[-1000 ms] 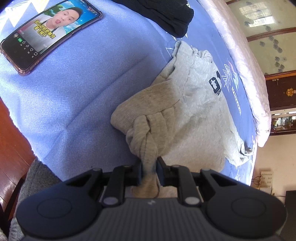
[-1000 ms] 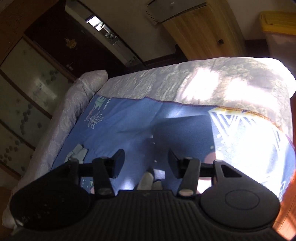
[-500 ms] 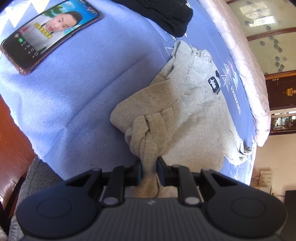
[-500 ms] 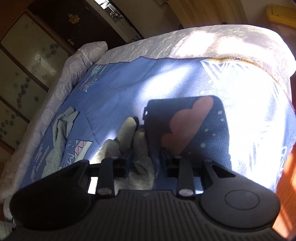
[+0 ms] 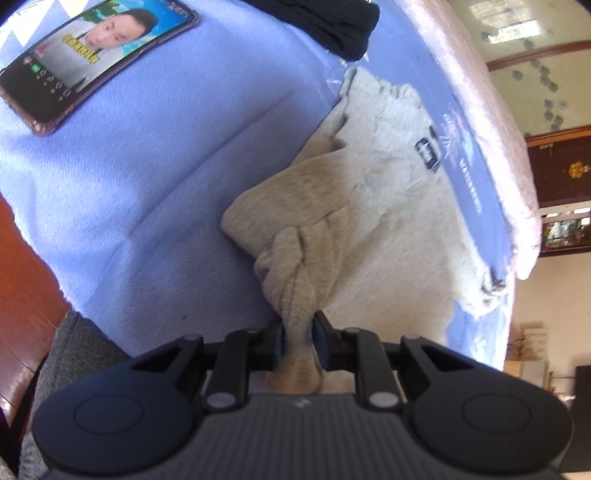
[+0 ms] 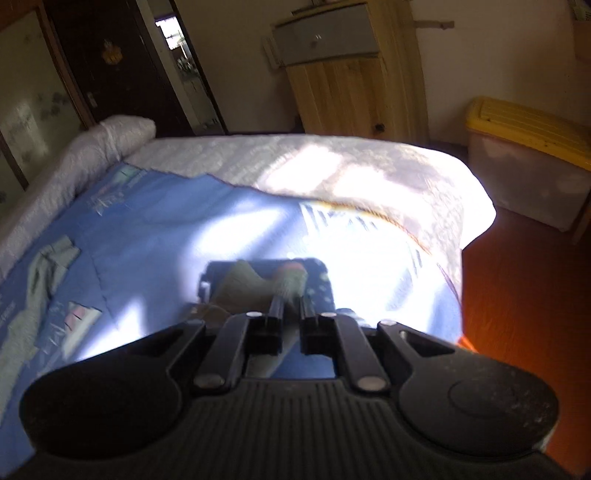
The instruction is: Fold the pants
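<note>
Grey pants point(image 5: 369, 206) with a dark printed mark lie crumpled on the blue bedspread point(image 5: 166, 155). My left gripper point(image 5: 298, 332) is shut on a bunched ribbed cuff of the pants and holds it just above the bed. In the right wrist view my right gripper point(image 6: 291, 310) has its jaws nearly together on a dark strip of the pants cloth point(image 6: 255, 284), which is in shadow and blurred. Another part of the pants point(image 6: 44, 273) lies at the left of that view.
A phone point(image 5: 88, 55) with its screen lit lies on the bedspread at the upper left. A black garment point(image 5: 332, 22) lies at the top. The bed edge and red floor point(image 6: 524, 295) are to the right, with a yellow-lidded bin point(image 6: 528, 155) and a wooden cabinet point(image 6: 347, 74) beyond.
My right gripper has shut from wide open onto the pants cloth and lifted, the view tilting up toward the room. My left gripper keeps its hold and has barely moved.
</note>
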Action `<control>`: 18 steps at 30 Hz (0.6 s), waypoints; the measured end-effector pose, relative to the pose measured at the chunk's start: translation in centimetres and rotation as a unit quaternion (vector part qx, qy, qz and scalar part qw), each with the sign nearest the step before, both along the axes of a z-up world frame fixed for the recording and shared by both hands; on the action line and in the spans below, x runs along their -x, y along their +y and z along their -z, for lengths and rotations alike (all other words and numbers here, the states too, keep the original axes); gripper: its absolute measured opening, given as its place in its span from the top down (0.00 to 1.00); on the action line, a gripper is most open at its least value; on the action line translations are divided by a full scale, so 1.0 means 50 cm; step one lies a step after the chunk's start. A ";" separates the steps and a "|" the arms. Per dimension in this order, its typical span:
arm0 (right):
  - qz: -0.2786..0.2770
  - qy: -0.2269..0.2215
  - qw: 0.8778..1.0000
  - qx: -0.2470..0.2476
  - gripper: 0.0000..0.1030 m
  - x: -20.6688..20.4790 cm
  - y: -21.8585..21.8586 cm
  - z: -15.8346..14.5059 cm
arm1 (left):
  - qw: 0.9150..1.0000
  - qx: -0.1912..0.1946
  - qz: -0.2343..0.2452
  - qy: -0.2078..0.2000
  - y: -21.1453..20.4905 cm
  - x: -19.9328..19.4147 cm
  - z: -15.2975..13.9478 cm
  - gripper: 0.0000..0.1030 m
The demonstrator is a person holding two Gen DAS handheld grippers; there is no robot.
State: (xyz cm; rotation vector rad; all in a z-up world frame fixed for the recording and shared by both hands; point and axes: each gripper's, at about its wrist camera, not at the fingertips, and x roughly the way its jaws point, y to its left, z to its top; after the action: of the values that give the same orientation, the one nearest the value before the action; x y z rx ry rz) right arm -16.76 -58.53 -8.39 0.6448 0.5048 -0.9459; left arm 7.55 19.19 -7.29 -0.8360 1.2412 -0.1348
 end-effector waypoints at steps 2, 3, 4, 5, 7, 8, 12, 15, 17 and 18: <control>0.046 -0.014 0.999 -0.017 0.73 0.030 0.000 -0.004 | 1.000 0.002 -0.003 0.009 0.002 0.009 0.014 0.83; 0.069 -0.015 0.997 -0.017 0.57 0.043 0.001 -0.011 | 1.000 -0.001 -0.004 0.014 0.005 0.011 0.018 0.77; 0.085 -0.029 0.996 -0.006 0.57 0.057 0.006 -0.021 | 1.000 -0.004 -0.003 0.015 0.008 0.012 0.020 0.73; 0.094 -0.043 0.995 0.008 0.57 0.067 0.014 -0.036 | 1.000 -0.003 0.000 0.014 0.011 0.012 0.019 0.72; 0.070 -0.056 0.995 0.035 0.57 0.062 0.033 -0.075 | 1.000 -0.004 0.009 0.008 0.016 0.011 0.011 0.70; 0.050 -0.061 0.996 0.044 0.57 0.053 0.044 -0.091 | 1.000 -0.007 0.013 0.002 0.018 0.012 0.004 0.70; -0.053 -0.102 0.993 0.033 0.57 -0.014 0.109 -0.152 | 0.999 -0.029 0.028 -0.031 0.043 0.033 -0.034 0.69; -0.122 -0.137 0.983 -0.019 0.57 -0.085 0.147 -0.167 | 0.998 -0.030 0.008 -0.057 0.082 0.047 -0.062 0.69; -0.161 -0.154 0.973 -0.064 0.57 -0.143 0.162 -0.167 | 0.997 -0.021 -0.006 -0.073 0.109 0.036 -0.078 0.69; -0.174 -0.160 0.968 -0.083 0.57 -0.168 0.167 -0.165 | 0.996 -0.020 -0.008 -0.082 0.118 0.023 -0.086 0.69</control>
State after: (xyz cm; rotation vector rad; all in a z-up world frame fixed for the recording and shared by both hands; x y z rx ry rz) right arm -8.37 -50.19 -0.14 0.8130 0.3928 -0.4593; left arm 6.42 25.11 -2.98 -0.7842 1.0792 -0.1611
